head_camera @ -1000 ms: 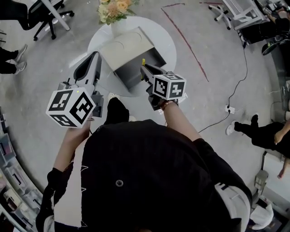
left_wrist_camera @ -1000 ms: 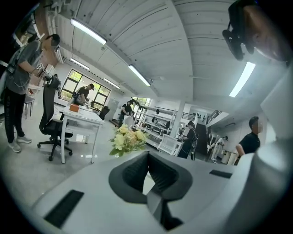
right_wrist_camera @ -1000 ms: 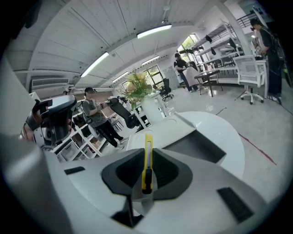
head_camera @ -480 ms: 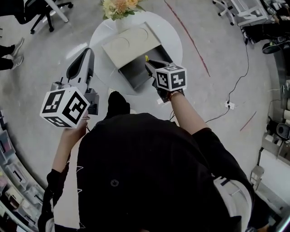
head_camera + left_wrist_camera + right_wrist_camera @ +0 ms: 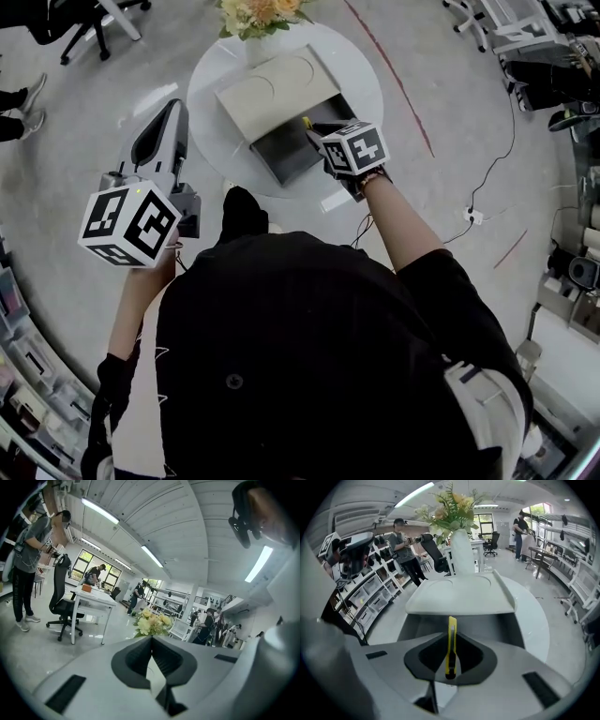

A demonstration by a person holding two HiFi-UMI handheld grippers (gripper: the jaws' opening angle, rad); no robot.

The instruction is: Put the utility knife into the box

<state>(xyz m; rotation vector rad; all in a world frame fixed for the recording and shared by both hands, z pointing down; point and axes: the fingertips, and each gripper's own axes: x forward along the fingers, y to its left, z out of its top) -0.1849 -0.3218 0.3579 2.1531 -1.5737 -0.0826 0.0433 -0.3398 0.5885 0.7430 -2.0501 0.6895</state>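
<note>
**Right gripper view: utility knife held on edge at the mouth of the open box**

The yellow utility knife (image 5: 450, 644) stands on its narrow edge between the jaws of the right gripper (image 5: 451, 638). The jaws are clamped on its rear half. Its front end sticks out past the fingertips, over the near wall of the grey box (image 5: 497, 625) and toward the open cavity. The knife is not yet inside and nothing of it rests on the box.

The box's pale lid (image 5: 459, 595) is swung back on the far side of the box, so the opening is clear. The box sits on a round white table (image 5: 361, 80), and a vase of flowers (image 5: 255, 17) stands just beyond the lid.

To do this step well, I judge the right gripper should carry on forward until the whole knife is over the box floor. It should then come down low before letting go, so the knife settles flat and does not tip against the near wall.

The left gripper (image 5: 151, 641) hangs well to the left of the box, off the table, with its jaws together on nothing.

Compared with a second ago, the right gripper has moved from the near edge of the box to over its opening. The left gripper has kept its place beside the table.
</note>
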